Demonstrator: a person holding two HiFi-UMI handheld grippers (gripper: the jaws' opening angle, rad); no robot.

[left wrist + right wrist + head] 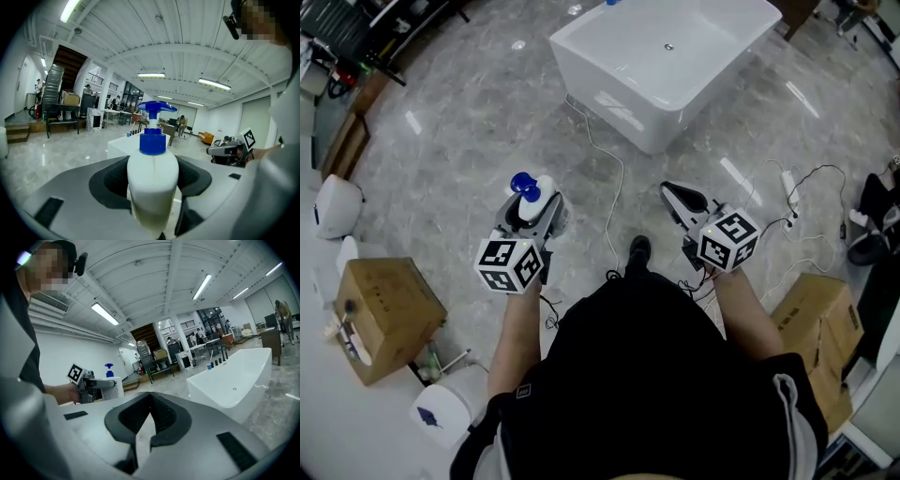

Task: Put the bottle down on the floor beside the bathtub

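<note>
Grip, left: the left gripper (533, 204) has its jaws clamped on the bottle (153, 178), the dark pads pressing the white body from both sides. The bottle stands upright between them, its blue pump head (157, 107) rising clear above the jaws. It is held off the floor (469, 159), not set down.

Grip, right: the right gripper (150, 395) is closed – its two pads meet at the tips and carry nothing. Only a narrow wedge of floor shows behind the tips.

Each gripper bears its marker cube, the left cube (511, 264) and the right cube (729, 240), just ahead of the person's forearms. The two grippers are held side by side and apart, both pointing towards the bathtub (609, 94).

Surroundings: the bathtub is white and rectangular and stands on grey marbled floor, ahead of both grippers and well apart from them. A white cable (614, 178) runs across the floor from the tub's near side towards the person's shoe (639, 251), which shows between the grippers. To the right lies a white power strip (788, 183) with dark leads. One cardboard box (384, 314) sits at the person's left, a second cardboard box (820, 323) at the right. The gripper views show an open hall beyond – ceiling strip lights, tables and a staircase in the distance.
</note>
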